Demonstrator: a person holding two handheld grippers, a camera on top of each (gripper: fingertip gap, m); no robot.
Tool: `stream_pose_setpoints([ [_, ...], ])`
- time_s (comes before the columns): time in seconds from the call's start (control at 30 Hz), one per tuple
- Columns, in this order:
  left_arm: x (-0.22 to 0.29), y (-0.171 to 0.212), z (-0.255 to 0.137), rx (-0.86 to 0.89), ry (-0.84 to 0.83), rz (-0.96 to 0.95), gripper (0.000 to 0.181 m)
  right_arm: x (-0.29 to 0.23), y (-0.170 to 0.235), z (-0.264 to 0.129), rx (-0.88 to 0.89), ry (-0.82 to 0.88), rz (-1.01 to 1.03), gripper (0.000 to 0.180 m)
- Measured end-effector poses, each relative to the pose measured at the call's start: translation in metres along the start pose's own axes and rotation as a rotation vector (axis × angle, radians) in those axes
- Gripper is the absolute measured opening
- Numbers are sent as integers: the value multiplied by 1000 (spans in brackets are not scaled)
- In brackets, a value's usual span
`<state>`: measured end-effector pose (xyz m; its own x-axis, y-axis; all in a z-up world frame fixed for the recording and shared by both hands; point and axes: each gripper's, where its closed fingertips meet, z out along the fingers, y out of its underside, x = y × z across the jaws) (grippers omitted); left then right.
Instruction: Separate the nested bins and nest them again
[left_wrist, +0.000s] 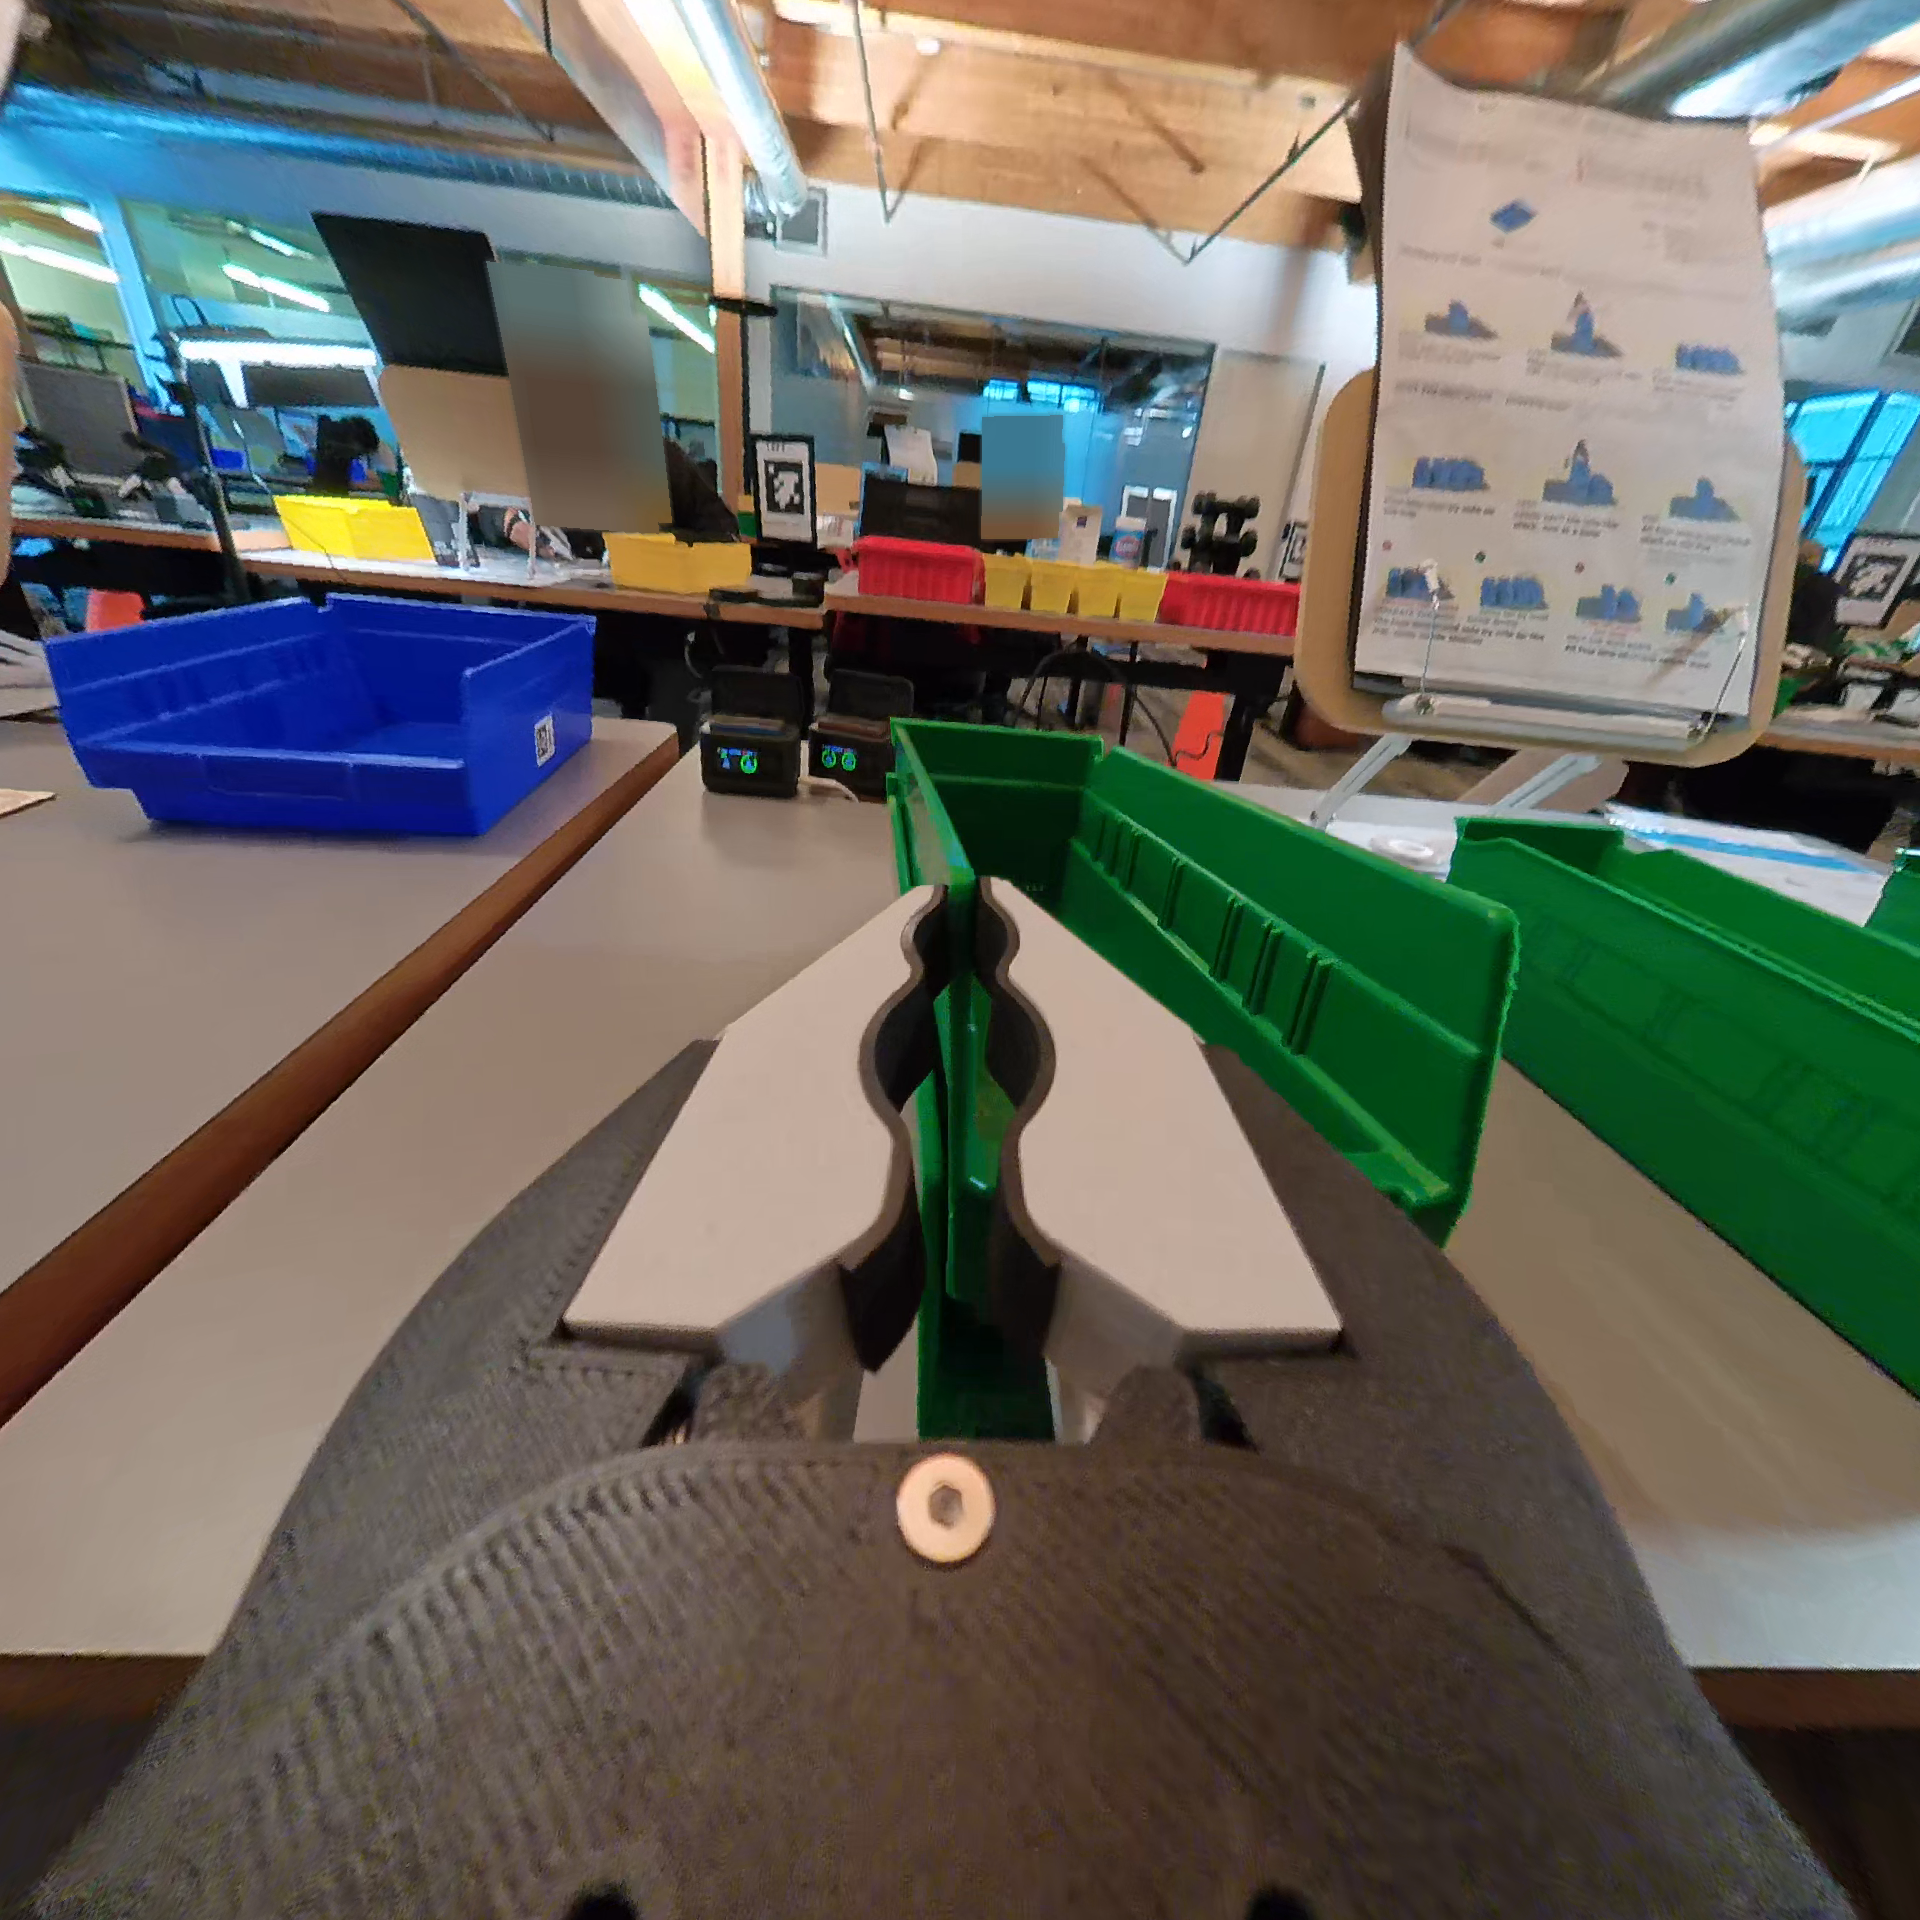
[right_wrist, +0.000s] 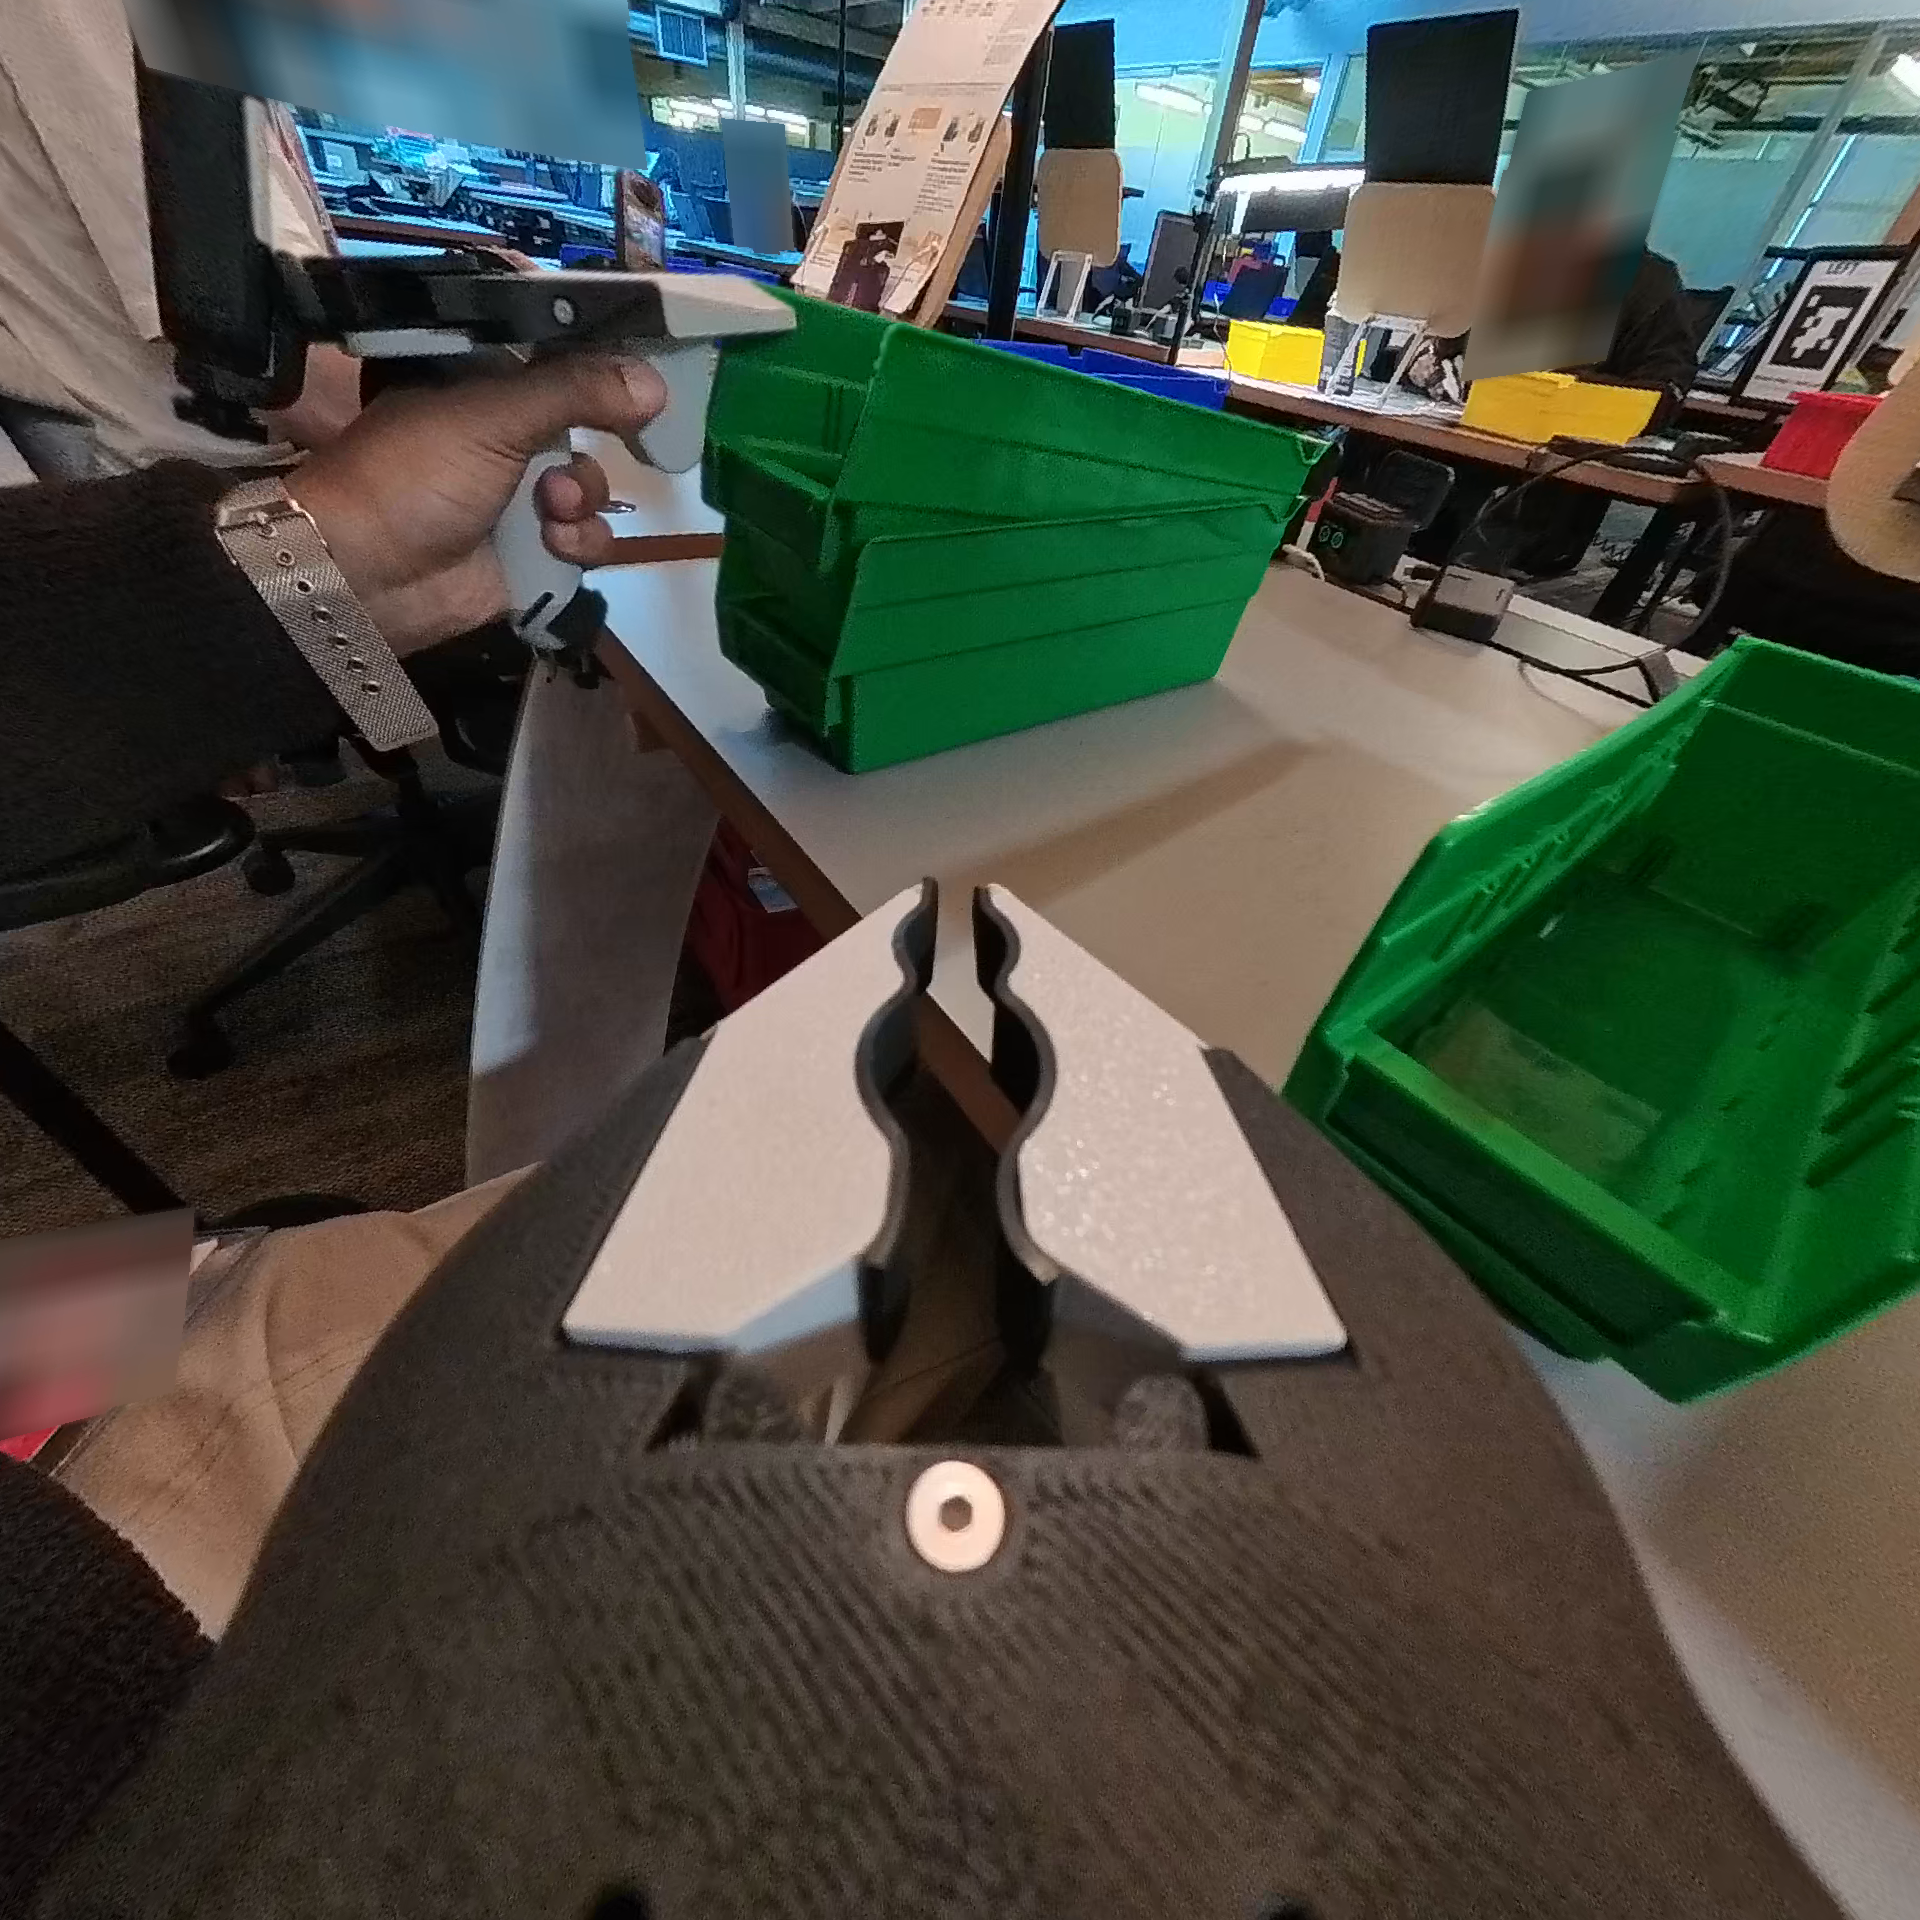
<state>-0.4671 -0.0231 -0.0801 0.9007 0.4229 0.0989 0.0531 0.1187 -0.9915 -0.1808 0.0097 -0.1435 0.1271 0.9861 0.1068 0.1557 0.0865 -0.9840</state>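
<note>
left claw (left_wrist: 961, 904): at frame centre of its own view, closed on the near side wall of the top green bin (left_wrist: 1226, 935), which sits tilted on a stack of green bins (right_wrist: 987, 582) at upper centre of the right view. right claw (right_wrist: 956, 904): fingers nearly together, a thin gap between them, gripping nothing, over the edge of the grey bench (right_wrist: 1143, 810). separate green bin (right_wrist: 1621, 1018): tipped, at right of the right view.

Glossy green plastic bins (right_wrist: 1039, 540) — matt grey table (right_wrist: 1195, 831), wood-edged
</note>
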Motion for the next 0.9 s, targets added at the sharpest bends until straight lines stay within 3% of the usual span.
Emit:
stream_pose_setpoints([
  [0.27, 1, 10, 0, -40, -8, 20, 1, -1, 0, 0, -1, -1, -4, 5],
  [0.4, 3, 27, 7, -165, 5, -13, 30, -1, 0, 0, -1, -1, -5, 5],
  [0.47, 1, 36, 10, -209, -7, -26, 24, -1, 0, 0, -2, -2, -4, 5],
  [0.53, -3, 34, 10, -198, -23, -32, 0, -1, 1, 0, -3, -4, -5, 6],
  [0.77, -2, 29, 11, -156, 2, -90, 0, -4, 2, 1, -10, -12, -13, 6],
  [0.9, 1, 19, 9, -97, 1, -31, 0, -4, 2, 1, -11, -10, -15, 5],
])
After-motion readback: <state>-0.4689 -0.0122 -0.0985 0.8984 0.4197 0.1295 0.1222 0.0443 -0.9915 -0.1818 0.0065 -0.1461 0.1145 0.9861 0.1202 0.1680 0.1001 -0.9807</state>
